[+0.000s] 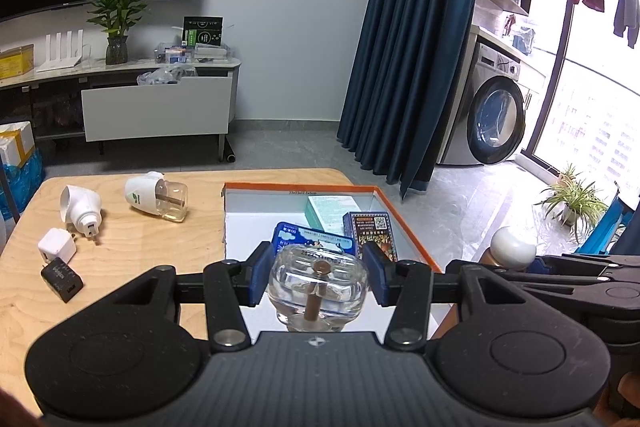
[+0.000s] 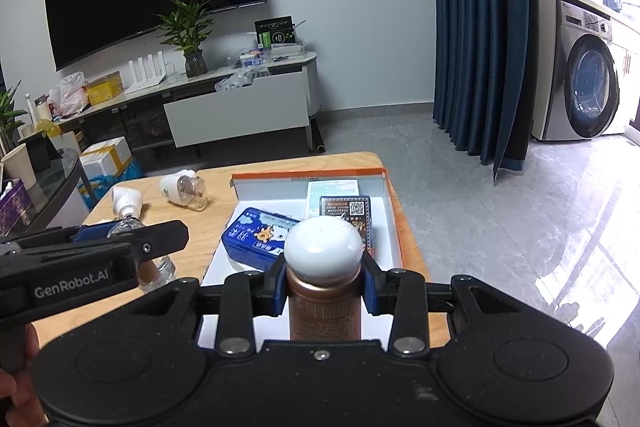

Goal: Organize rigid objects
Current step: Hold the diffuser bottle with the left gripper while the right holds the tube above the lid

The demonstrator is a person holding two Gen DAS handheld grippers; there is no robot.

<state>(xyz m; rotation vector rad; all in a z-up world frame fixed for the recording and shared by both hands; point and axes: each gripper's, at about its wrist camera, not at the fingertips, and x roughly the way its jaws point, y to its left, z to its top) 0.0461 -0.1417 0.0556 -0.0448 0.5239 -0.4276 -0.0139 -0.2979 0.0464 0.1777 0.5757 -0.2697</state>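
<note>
An open box (image 1: 404,223) sits at the right of the table (image 1: 168,247), holding a tin (image 1: 316,237) at the near left, a card pack (image 1: 370,231) to its right and a carton (image 1: 332,209) behind; left of the box lie two plug-in units (image 1: 156,195) (image 1: 82,207); nearer, two chargers (image 1: 57,247) (image 1: 62,279) lie side by side.
</note>
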